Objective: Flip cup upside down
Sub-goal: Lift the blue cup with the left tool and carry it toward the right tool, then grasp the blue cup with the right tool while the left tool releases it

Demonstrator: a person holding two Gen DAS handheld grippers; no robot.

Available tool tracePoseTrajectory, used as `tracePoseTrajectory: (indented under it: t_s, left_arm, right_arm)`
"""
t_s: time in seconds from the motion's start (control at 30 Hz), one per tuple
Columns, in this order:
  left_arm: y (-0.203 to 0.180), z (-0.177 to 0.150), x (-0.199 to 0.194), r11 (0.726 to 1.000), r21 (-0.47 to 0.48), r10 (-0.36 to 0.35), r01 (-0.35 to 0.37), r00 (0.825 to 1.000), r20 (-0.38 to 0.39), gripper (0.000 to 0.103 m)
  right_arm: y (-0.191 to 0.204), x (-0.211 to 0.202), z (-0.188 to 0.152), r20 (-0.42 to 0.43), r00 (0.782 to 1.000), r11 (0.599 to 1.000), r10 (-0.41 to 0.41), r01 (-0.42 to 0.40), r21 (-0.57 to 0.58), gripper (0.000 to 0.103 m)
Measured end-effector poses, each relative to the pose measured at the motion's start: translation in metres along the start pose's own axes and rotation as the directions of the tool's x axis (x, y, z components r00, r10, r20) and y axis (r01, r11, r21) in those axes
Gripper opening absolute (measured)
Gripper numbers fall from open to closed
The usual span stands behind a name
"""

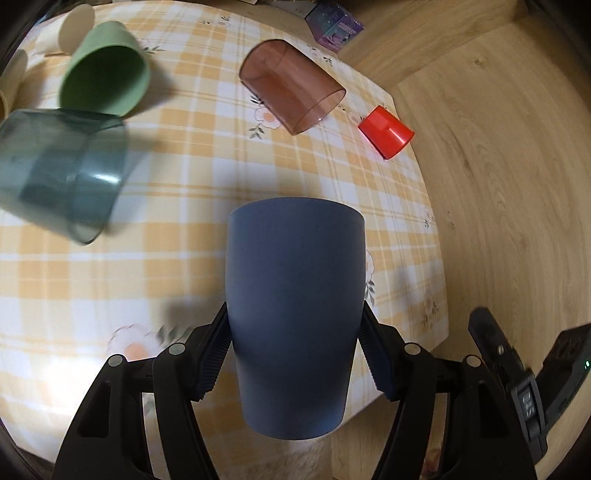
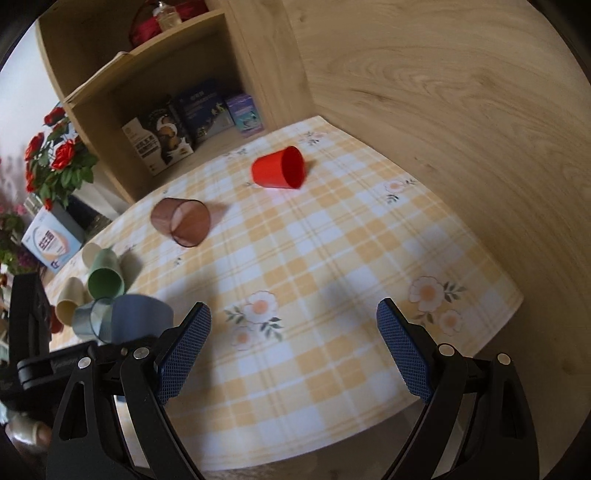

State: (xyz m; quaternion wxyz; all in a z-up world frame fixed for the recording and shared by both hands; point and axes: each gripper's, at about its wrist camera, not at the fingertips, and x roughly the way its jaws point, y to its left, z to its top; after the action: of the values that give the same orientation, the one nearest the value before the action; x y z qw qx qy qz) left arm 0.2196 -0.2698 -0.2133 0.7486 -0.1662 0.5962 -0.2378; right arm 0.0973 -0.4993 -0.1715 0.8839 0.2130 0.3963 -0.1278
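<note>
My left gripper (image 1: 295,328) is shut on a matte blue cup (image 1: 295,314), gripping its sides and holding it above the checked tablecloth (image 1: 207,177), wide end away from the camera. The blue cup also shows in the right wrist view (image 2: 138,317) at the left, beside the left gripper's black body. My right gripper (image 2: 293,332) is open and empty, hovering over the near part of the tablecloth (image 2: 332,258).
A brown translucent cup (image 1: 291,85) and a red cup (image 1: 386,131) lie on their sides. A green cup (image 1: 105,70), a teal translucent cup (image 1: 61,173) and cream cups (image 1: 75,27) cluster at the left. A wooden wall (image 2: 461,92) and a shelf with boxes (image 2: 192,114) border the table.
</note>
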Motion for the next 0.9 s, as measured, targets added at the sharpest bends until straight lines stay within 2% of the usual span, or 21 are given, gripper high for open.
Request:
tracePoseTrajectory:
  t_s: [0.13, 0.57, 0.67, 0.9]
  left_arm:
    - [-0.008, 0.005, 0.014, 0.999, 0.004, -0.039, 0.039, 0.999, -0.013, 0.064]
    - [-0.024, 0.007, 0.035, 0.998, 0.054, -0.022, 0.024, 0.999, -0.037, 0.064]
    - [-0.022, 0.01, 0.03, 0.997, 0.037, -0.062, 0.064, 0.997, -0.036, 0.066]
    - [-0.031, 0.009, -0.013, 0.989, 0.127, -0.075, 0.069, 0.996, 0.049, 0.069]
  right_arm:
    - [-0.012, 0.006, -0.002, -0.015, 1.0, 1.0, -0.01, 0.01, 0.015, 0.088]
    - [-0.029, 0.008, -0.009, -0.035, 0.999, 0.998, -0.035, 0.036, 0.047, 0.088]
    - [-0.028, 0.006, -0.01, -0.029, 0.999, 0.998, -0.033, 0.034, 0.044, 0.088]
    - [-0.011, 0.002, -0.014, -0.011, 1.0, 1.0, -0.004, 0.004, -0.019, 0.088]
